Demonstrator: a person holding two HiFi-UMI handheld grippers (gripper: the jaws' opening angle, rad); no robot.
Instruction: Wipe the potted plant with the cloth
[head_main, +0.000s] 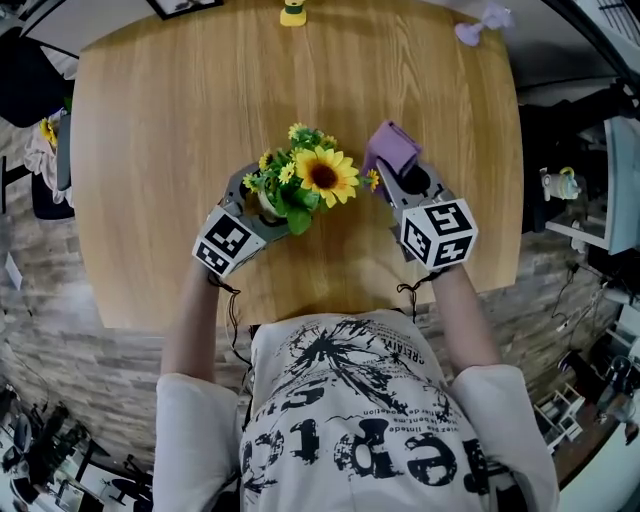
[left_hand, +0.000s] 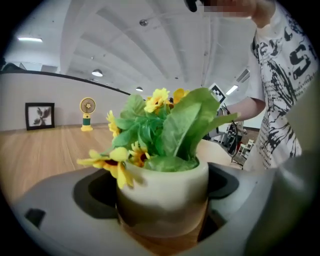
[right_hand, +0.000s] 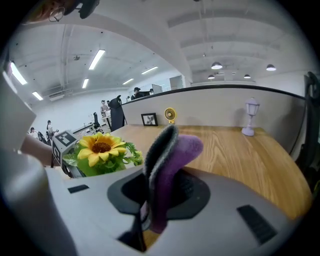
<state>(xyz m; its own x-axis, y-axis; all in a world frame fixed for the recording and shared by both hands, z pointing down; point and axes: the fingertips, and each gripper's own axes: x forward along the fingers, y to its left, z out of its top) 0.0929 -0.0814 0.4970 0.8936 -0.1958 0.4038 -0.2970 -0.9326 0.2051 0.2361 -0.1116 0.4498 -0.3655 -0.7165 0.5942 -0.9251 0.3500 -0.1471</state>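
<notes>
**Head view: left gripper (head_main: 256, 206) clasps the potted plant (head_main: 306, 180), right gripper (head_main: 400, 176) pinches the cloth (head_main: 391, 150)**

Both hand-held grippers point away from the person over a round wooden table (head_main: 170, 130), side by side, with the sunflower blooms between them. The potted plant sits at the tip of the left gripper. In the left gripper view its pale round pot (left_hand: 162, 192) fills the gap between the widely spread jaws, which close on its sides. The green leaves and small yellow flowers rise above the jaws, and wood shows just under the pot.

The right gripper is clenched on the cloth, a purple piece with a grey face. In the right gripper view it stands up out of the nearly closed jaws and folds over at the top. From that gripper, the big sunflower (right_hand: 101, 145) lies just to its left, close to the cloth but apart from it.

Beyond both grippers, at the far edge of the table, stand a small yellow fan (head_main: 293, 12), a lilac lamp (head_main: 480, 25) and a framed picture (head_main: 185, 5).
</notes>
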